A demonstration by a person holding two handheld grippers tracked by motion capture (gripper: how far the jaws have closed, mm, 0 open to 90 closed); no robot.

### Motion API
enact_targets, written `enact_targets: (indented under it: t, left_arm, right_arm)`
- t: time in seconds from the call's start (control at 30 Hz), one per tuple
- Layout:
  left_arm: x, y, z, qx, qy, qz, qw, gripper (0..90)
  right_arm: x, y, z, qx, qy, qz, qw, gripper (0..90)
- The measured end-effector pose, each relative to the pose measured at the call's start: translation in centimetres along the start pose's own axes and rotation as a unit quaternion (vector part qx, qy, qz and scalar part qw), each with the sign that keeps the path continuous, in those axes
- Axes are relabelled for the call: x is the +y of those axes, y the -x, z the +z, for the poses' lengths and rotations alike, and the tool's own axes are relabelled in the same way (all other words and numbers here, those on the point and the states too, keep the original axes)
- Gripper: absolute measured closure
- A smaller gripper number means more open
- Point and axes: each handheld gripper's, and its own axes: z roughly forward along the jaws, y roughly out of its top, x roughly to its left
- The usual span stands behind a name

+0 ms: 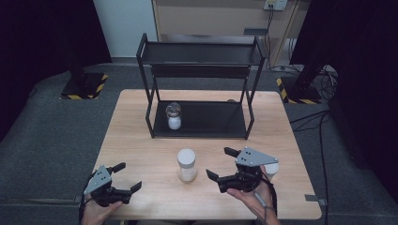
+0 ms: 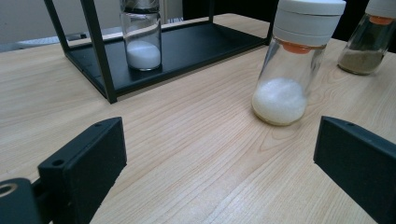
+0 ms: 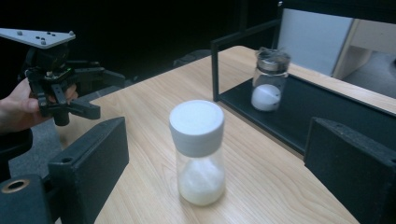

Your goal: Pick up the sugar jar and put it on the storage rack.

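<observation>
High view: a light wooden table (image 1: 141, 140) with a black two-tier metal rack (image 1: 202, 89) standing toward 12 o'clock. On the rack's lower shelf, at its 9 o'clock end, sits a small glass jar (image 1: 173, 116) with a dark lid and white powder. Near the table's centre stands a white-capped shaker (image 1: 187, 165) of white grains. The left gripper (image 1: 125, 177) is held at 7 o'clock from that shaker, jaws spread wide and holding nothing. The right gripper (image 1: 220, 163) sits at 4 o'clock, jaws also wide apart and empty, with a second white-capped bottle (image 1: 271, 169) just behind it at 3 o'clock.

Left gripper view: both black jaws stand well apart. The white-capped shaker (image 2: 287, 65) stands upright at 1 o'clock, clear of the jaws. The rack (image 2: 154, 51) and its jar (image 2: 141, 39) lie at 11 o'clock; a bottle of brownish powder (image 2: 369, 39) is at 2 o'clock.

Right gripper view: the jaws are spread, and the shaker (image 3: 198, 151) stands upright between them, untouched. The left gripper (image 3: 88, 95) appears at 10 o'clock, held by a hand (image 3: 18, 109). The jar (image 3: 269, 79) on the rack is at 1 o'clock.
</observation>
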Motion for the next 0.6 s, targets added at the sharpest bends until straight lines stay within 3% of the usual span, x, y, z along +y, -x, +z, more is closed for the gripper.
enact_targets:
  t: [0.33,0.6]
  left_arm:
    - [0.0,0.0,-0.1,0.000,0.000,0.000,1.0000,1.5]
    - [0.0,0.0,-0.1,-0.001,0.000,0.001,1.0000,1.5]
  right_arm:
    - [0.9,0.0,4.1,0.030,-0.020,0.002,0.9994,8.0]
    - [1.0,-0.2,6.8,0.031,-0.037,0.001,0.9988,9.8]
